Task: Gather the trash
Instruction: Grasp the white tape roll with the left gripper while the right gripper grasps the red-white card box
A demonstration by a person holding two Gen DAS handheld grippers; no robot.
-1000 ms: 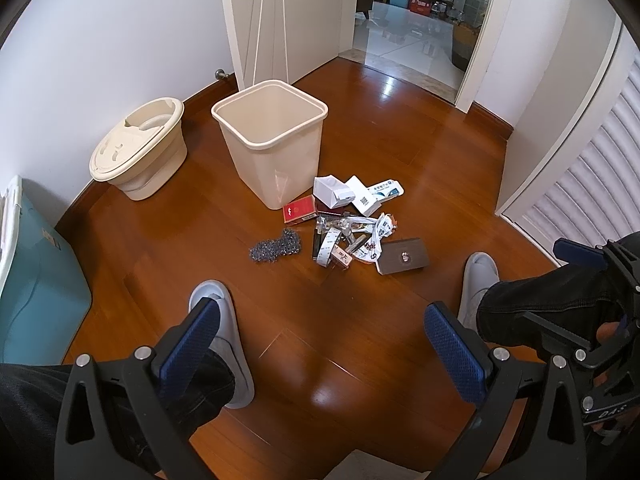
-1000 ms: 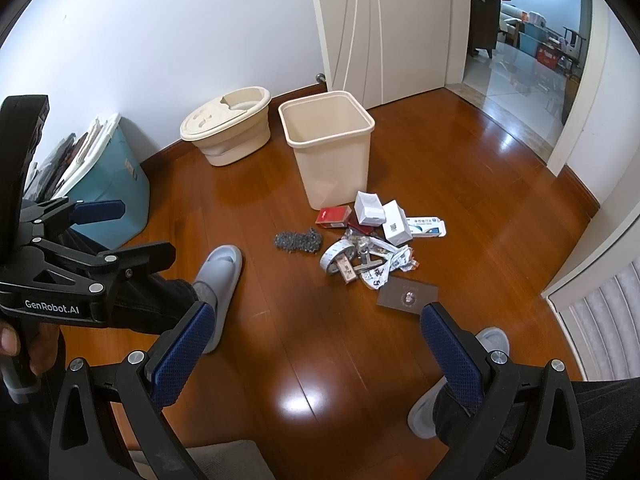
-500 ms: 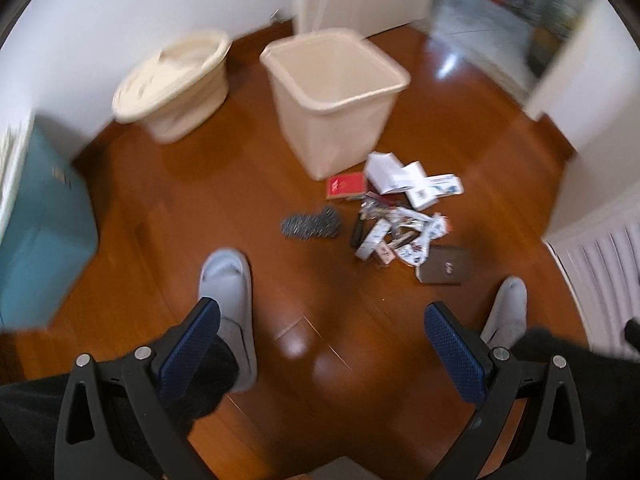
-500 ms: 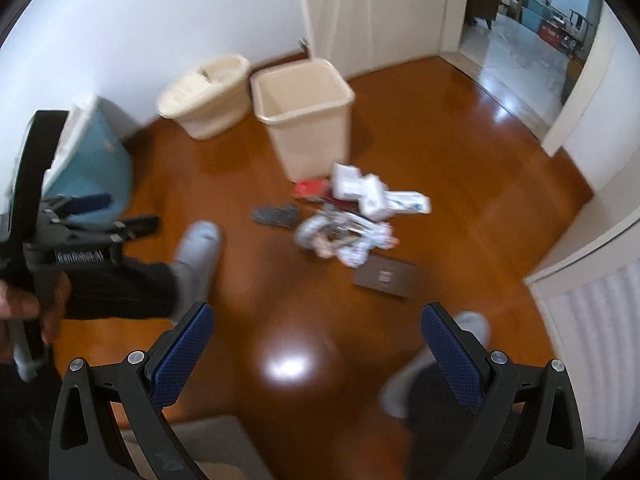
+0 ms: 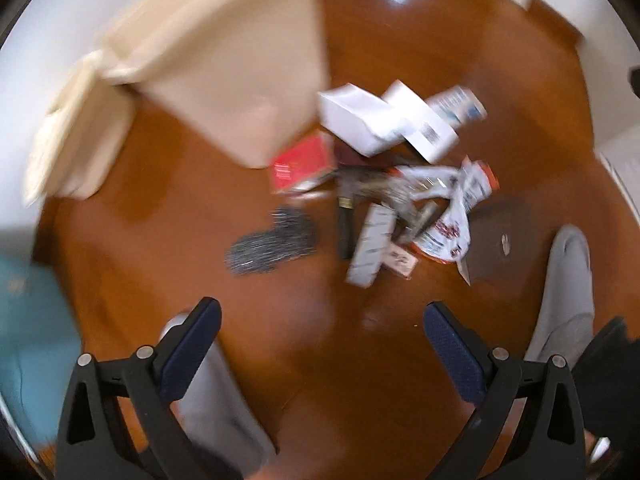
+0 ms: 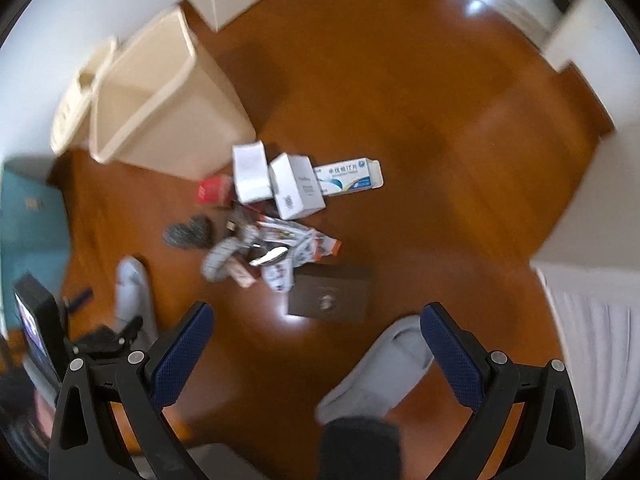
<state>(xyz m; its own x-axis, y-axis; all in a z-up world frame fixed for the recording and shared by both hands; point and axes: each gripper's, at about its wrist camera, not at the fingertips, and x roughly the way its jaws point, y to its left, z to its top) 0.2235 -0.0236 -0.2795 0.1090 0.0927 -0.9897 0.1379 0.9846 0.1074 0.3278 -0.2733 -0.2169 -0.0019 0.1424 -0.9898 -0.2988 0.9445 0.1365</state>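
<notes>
From my left gripper [image 5: 322,330], spread wide and empty for a first grab, the trash pile [image 5: 394,196] lies just beside the bin [image 5: 240,80], and from my right gripper [image 6: 316,332], equally spread, the dark box [image 6: 330,294] sits farthest from that bin.

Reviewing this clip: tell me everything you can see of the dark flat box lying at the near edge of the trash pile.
The dark flat box is a thin brown-grey rectangle, cardboard by the look of it, with a small pale emblem at the centre of its top face. It lies flat and closed on the wooden floor, at the near side of the pile beside a grey slipper. A crumpled printed wrapper meets or overlaps its far corner. Neither gripper touches it. Motion blur hides finer detail.
</notes>
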